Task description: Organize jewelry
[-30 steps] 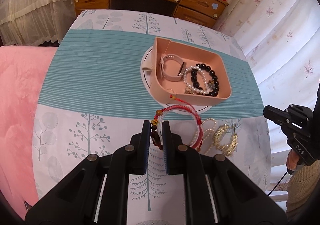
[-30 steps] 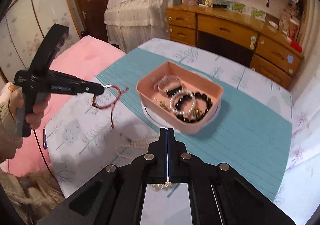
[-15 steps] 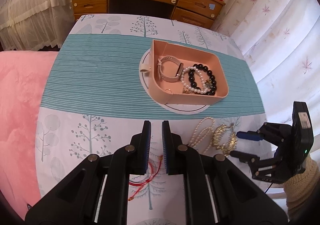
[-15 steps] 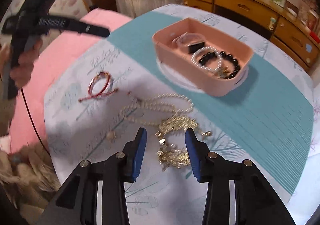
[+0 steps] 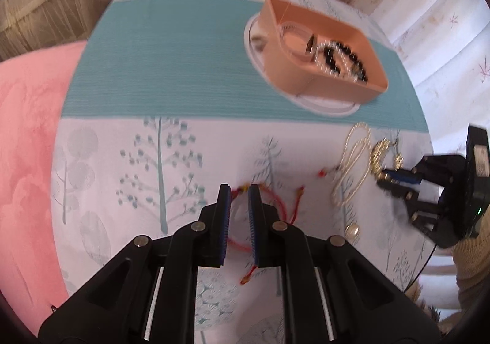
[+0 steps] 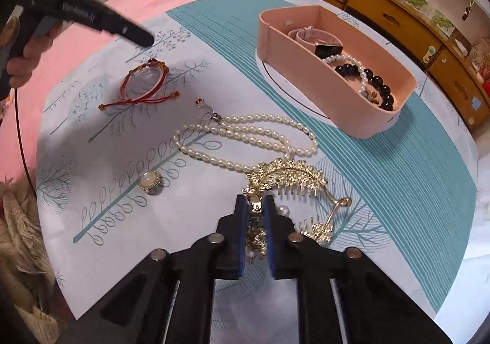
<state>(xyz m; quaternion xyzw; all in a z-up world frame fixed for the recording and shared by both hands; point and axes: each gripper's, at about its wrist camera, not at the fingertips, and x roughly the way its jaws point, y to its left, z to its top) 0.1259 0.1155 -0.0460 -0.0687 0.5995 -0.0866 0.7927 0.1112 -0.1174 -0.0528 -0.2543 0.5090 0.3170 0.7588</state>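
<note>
Near table edge (image 6: pixel 92 252): right gripper (image 6: pixel 255 206) clamps gold comb (image 6: pixel 288 175); left gripper (image 5: pixel 239 190) closed, empty.

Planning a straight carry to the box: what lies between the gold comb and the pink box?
Right wrist view: the pearl necklace's far loop, then bare cloth, lie between the gold comb and the pink box.

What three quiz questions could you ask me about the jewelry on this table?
1. True or false: the red bracelet lies in the pink tray.
2. What sits between the right gripper tips? A pearl necklace, B gold comb, C ring.
3. How many watches are in the tray?

Key: 1 false, it lies on the cloth. 2 B, the jaws are closing on it. 3 one.
</note>
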